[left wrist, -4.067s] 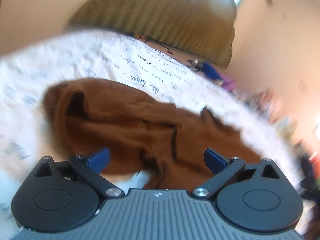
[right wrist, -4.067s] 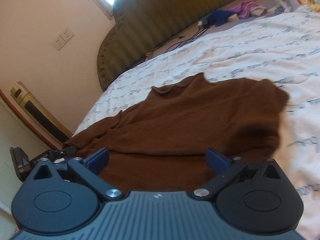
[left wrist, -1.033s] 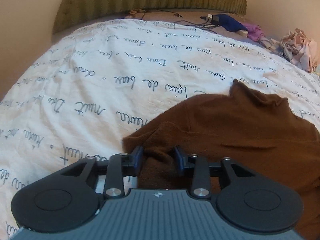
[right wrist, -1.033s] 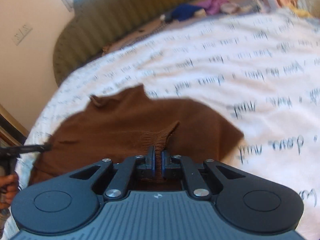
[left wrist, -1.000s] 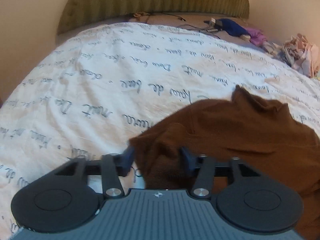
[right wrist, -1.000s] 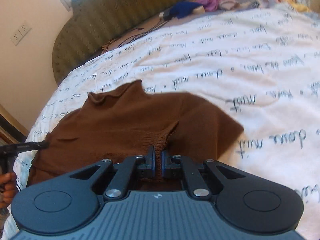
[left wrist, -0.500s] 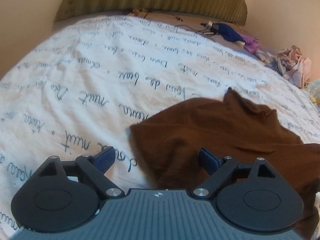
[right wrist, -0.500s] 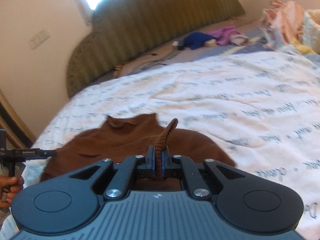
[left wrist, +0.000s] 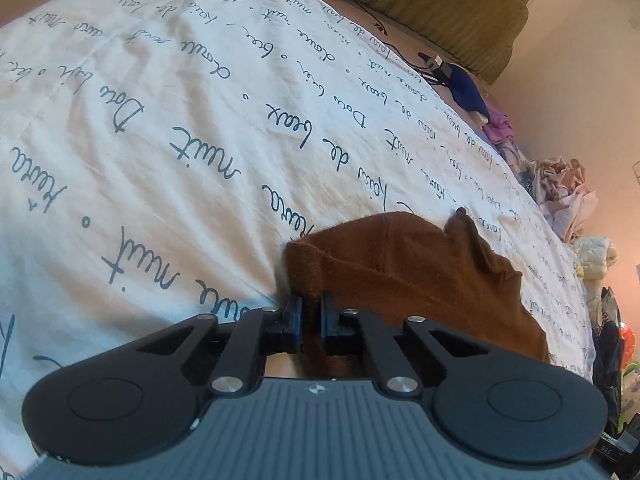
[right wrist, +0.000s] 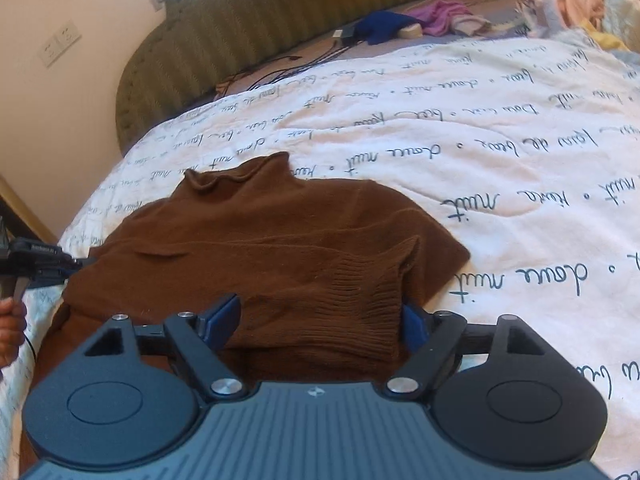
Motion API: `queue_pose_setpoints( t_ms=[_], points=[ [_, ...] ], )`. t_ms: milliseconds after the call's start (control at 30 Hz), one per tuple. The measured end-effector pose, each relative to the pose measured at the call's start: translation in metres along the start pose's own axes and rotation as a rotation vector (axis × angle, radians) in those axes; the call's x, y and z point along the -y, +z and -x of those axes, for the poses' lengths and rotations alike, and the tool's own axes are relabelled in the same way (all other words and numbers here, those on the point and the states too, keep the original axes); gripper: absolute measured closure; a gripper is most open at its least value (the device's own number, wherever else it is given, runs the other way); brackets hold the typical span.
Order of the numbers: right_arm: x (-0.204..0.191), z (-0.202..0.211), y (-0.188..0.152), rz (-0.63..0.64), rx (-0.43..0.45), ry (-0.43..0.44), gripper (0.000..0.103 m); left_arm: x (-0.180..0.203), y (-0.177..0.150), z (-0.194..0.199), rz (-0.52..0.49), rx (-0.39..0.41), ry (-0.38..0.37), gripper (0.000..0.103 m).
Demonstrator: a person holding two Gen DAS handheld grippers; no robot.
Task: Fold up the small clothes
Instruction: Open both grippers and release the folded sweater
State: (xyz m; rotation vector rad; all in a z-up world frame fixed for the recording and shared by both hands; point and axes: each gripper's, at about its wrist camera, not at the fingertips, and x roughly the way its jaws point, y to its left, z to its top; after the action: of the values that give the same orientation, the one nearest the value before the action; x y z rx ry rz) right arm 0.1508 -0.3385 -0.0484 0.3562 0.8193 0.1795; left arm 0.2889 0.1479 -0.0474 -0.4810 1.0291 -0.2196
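Left jaws: left gripper (left wrist: 310, 322) pinched tight on the brown sweater's (right wrist: 256, 240) near corner.
Right jaws: right gripper (right wrist: 316, 320) opening, ribbed cuff (right wrist: 360, 300) lying loose between the pads.
Sweater: spread flat on the white script-printed bedspread (right wrist: 500, 152), collar away.
Beyond: green headboard (right wrist: 280, 12); blue cloth (right wrist: 380, 26); clothes pile (left wrist: 568, 192).

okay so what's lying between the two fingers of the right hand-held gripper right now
In the right wrist view, the ribbed cuff of the brown sweater lies between the fingers of the right hand-held gripper. Its jaws are opening, and the pads no longer press on the cuff.
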Motion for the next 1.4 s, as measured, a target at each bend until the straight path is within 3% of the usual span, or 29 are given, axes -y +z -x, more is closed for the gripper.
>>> queue_pose_setpoints(
  t_ms=[200, 333, 400, 433, 467, 533, 567, 600, 667, 733, 800, 867, 967, 1067, 1133, 1167, 1200, 1233, 1400],
  points=[
    [-0.004, 0.005, 0.002, 0.020, 0.025, 0.005, 0.022, 0.036, 0.016, 0.015, -0.250, 0.103, 0.106, 0.098],
    [0.004, -0.001, -0.003, 0.012, -0.008, -0.008, 0.022, 0.054, 0.024, 0.007, -0.426, 0.149, 0.257, 0.103],
    [0.007, 0.000, -0.007, 0.006, -0.002, -0.031, 0.022, 0.052, 0.025, -0.001, -0.457, 0.139, 0.307, 0.103],
    [0.009, 0.005, -0.007, -0.005, 0.015, -0.048, 0.022, 0.048, 0.026, 0.002, -0.436, 0.134, 0.270, 0.103],
    [0.011, 0.013, -0.007, -0.016, 0.045, -0.056, 0.022, 0.042, 0.026, 0.008, -0.398, 0.102, 0.169, 0.103],
    [0.014, 0.029, -0.004, -0.034, 0.097, -0.016, 0.018, 0.036, 0.021, 0.020, -0.337, 0.076, 0.035, 0.080],
    [0.015, 0.033, -0.003, -0.041, 0.105, -0.006, 0.018, 0.036, 0.016, 0.025, -0.332, 0.073, -0.003, 0.051],
    [0.016, 0.036, -0.002, -0.046, 0.112, -0.010, 0.018, 0.035, 0.012, 0.029, -0.313, 0.073, -0.028, 0.035],
    [0.016, 0.035, -0.002, -0.043, 0.107, -0.014, 0.017, 0.032, 0.007, 0.027, -0.264, 0.058, -0.085, 0.025],
    [0.015, 0.032, -0.005, -0.051, 0.095, -0.010, 0.017, 0.024, 0.004, 0.020, -0.190, 0.062, -0.099, 0.021],
    [0.014, 0.031, -0.010, -0.063, 0.096, 0.004, 0.017, 0.015, 0.004, 0.010, -0.137, 0.025, -0.094, 0.001],
    [0.009, 0.031, -0.013, -0.045, 0.099, 0.020, 0.017, 0.014, 0.002, 0.002, -0.163, -0.001, -0.016, 0.000],
    [0.005, 0.029, -0.010, -0.019, 0.100, -0.004, 0.017, 0.012, 0.000, -0.005, -0.166, -0.015, -0.001, 0.000],
    [0.010, 0.026, -0.006, -0.055, 0.110, -0.001, 0.017, 0.010, 0.001, -0.004, -0.128, 0.002, -0.031, 0.002],
    [0.012, 0.025, -0.006, -0.063, 0.111, 0.007, 0.017, 0.013, 0.001, -0.002, -0.132, 0.017, -0.021, 0.024],
    [0.012, 0.024, -0.007, -0.064, 0.108, 0.000, 0.017, 0.014, 0.003, -0.004, -0.141, -0.003, -0.024, 0.073],
    [0.013, 0.023, -0.009, -0.067, 0.101, -0.005, 0.017, 0.014, 0.005, -0.009, -0.131, -0.050, -0.031, 0.094],
    [0.013, 0.023, -0.010, -0.069, 0.096, -0.003, 0.017, 0.011, 0.005, -0.011, -0.114, -0.055, -0.050, 0.099],
    [0.013, 0.027, -0.014, -0.056, 0.094, -0.001, 0.017, 0.022, 0.003, -0.001, -0.187, -0.013, -0.067, 0.099]
  ],
)
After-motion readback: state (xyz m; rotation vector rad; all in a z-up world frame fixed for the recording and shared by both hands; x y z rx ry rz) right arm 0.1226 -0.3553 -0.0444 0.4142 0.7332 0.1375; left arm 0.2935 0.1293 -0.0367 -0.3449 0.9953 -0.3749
